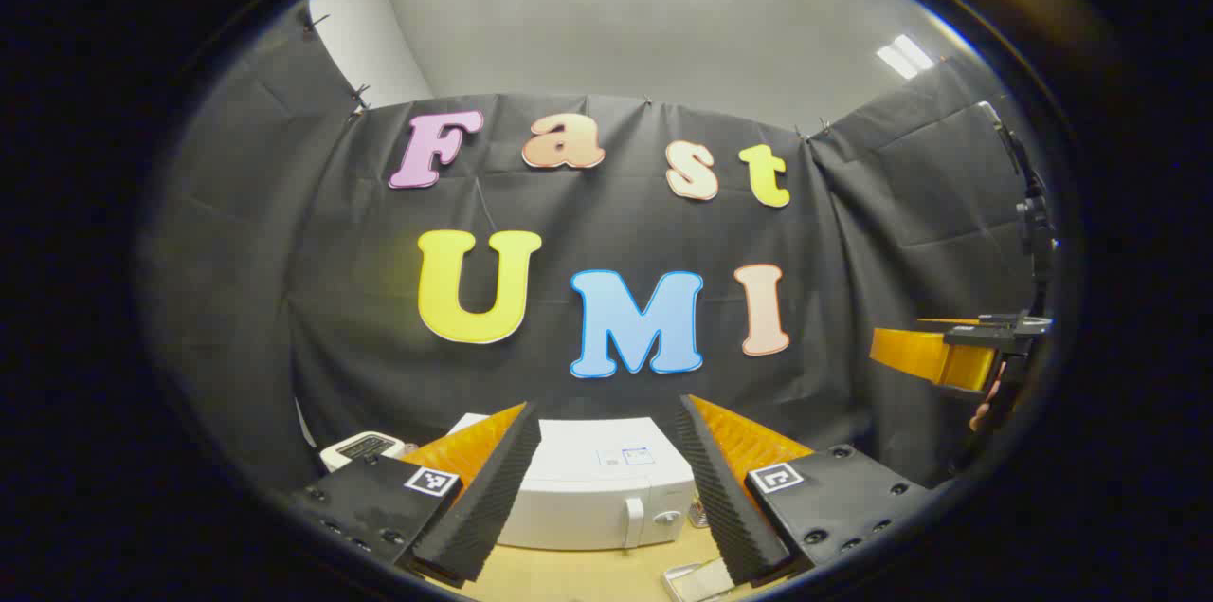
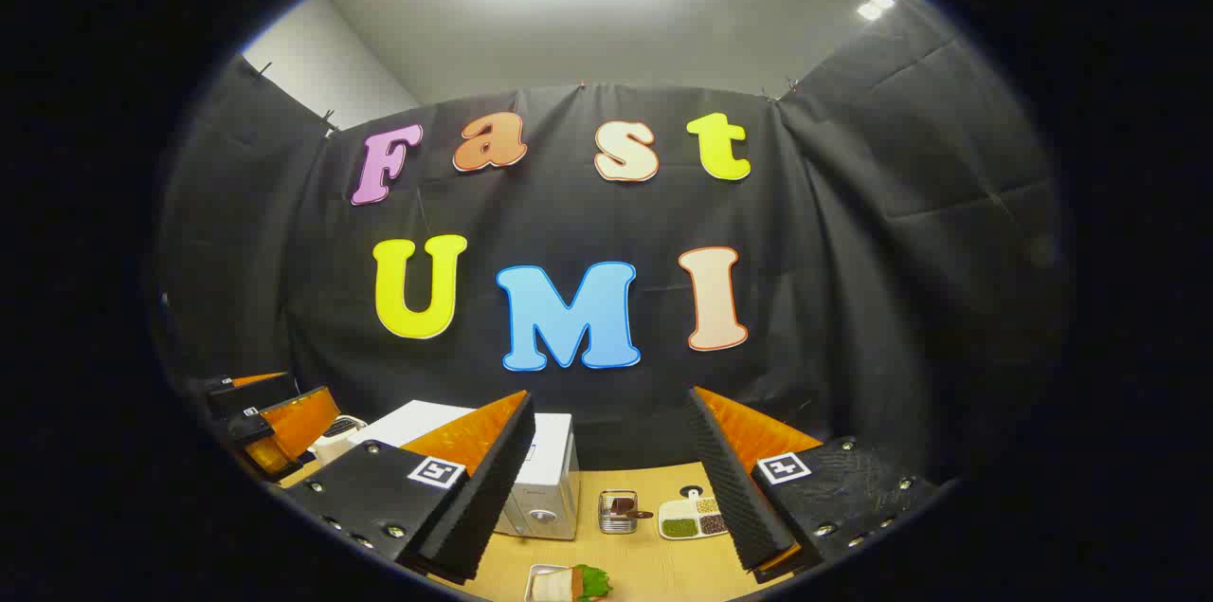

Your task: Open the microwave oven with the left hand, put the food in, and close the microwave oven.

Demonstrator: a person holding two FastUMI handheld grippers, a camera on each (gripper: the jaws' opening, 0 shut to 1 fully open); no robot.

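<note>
The white microwave (image 1: 597, 488) stands on the wooden table straight ahead of my left gripper (image 1: 606, 408), door shut, its handle (image 1: 633, 521) toward the right of the front. This gripper is open and holds nothing, raised and well short of the oven. In the right gripper view the microwave (image 2: 550, 474) is at left. The food, a sandwich with green leaf on a small tray (image 2: 569, 583), lies at the bottom edge, below my open, empty right gripper (image 2: 609, 396). The right gripper (image 1: 933, 355) hangs at far right of the left gripper view, a hand behind it.
A metal container (image 2: 618, 512) and a white divided dish of beans (image 2: 692, 519) sit on the table (image 2: 654, 559) right of the microwave. A small white device (image 1: 360, 447) lies left of it. The left gripper (image 2: 275, 422) shows at far left. Black cloth walls close the booth.
</note>
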